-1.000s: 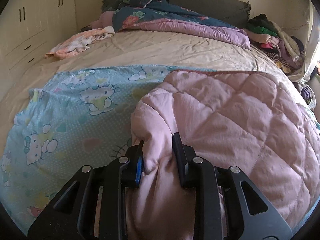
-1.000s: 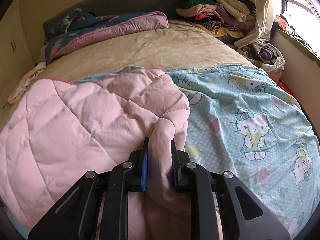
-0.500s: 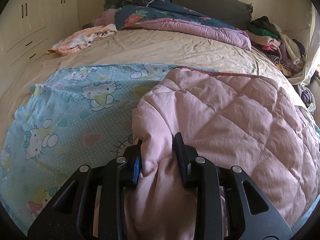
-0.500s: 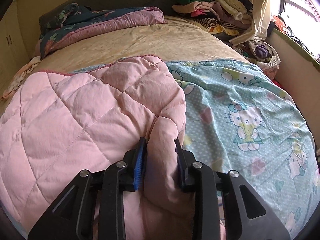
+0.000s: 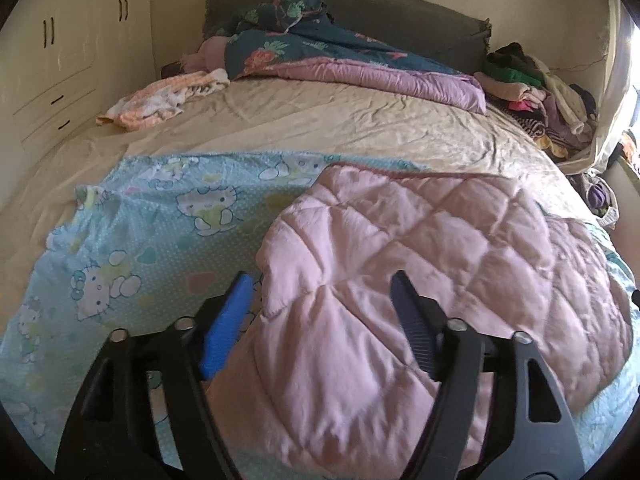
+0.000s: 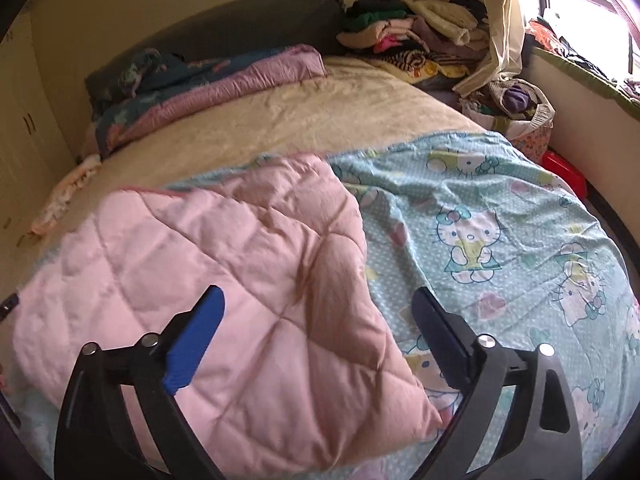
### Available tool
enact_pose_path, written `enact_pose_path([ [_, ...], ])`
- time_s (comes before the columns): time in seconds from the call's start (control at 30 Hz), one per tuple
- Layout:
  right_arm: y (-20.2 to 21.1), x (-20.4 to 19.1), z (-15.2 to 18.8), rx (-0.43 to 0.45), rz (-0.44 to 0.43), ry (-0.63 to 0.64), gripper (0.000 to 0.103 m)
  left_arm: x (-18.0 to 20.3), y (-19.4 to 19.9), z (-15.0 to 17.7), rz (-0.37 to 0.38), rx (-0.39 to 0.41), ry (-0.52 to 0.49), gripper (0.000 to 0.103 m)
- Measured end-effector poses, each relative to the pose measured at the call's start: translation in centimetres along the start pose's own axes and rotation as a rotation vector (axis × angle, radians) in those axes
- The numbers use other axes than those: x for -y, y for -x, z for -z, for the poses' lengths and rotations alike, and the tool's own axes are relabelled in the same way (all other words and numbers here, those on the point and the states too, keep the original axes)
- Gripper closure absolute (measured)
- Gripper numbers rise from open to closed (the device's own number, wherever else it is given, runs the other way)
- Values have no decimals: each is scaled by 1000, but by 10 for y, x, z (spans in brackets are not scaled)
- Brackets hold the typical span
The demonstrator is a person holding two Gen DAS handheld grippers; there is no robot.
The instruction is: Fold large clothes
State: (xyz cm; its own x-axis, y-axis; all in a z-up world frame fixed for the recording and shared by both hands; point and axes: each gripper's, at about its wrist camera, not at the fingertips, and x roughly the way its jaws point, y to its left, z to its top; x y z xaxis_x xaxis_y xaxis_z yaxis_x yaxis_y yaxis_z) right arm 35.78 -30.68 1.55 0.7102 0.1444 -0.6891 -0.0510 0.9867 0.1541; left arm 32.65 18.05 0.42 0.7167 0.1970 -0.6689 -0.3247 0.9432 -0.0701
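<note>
So the pink quilted blanket (image 5: 420, 264) is laid folded over on the pale-blue cartoon-cat sheet (image 6: 500, 216) on the bed. Both tongs, left (image 5: 320, 280) and right (image 6: 318, 296), have just been spread wide, the blanket's corners below them, nothing pinched.

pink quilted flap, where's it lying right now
In both wrist views the pink quilted flap lies folded over the middle of the blue cat-print quilt at the near end of the bed, print bare on both sides.
</note>
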Motion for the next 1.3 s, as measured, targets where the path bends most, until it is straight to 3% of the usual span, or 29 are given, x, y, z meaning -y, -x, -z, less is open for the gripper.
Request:
enact_pose_path([
  [0.1,23,-1,-3,42,-14,-11,5,2,17,-2,14,18,7,13],
  [0.17,37,-2,-5,60,-29,-13,5,4,31,-2,30,35,10,10],
  [0.87,164,-7,17,226,-89,-9,4,17,129,19,67,128,-10,9],
  [1.3,183,-3,62,205,-119,-36,4,9,139,61,75,80,18,9],
])
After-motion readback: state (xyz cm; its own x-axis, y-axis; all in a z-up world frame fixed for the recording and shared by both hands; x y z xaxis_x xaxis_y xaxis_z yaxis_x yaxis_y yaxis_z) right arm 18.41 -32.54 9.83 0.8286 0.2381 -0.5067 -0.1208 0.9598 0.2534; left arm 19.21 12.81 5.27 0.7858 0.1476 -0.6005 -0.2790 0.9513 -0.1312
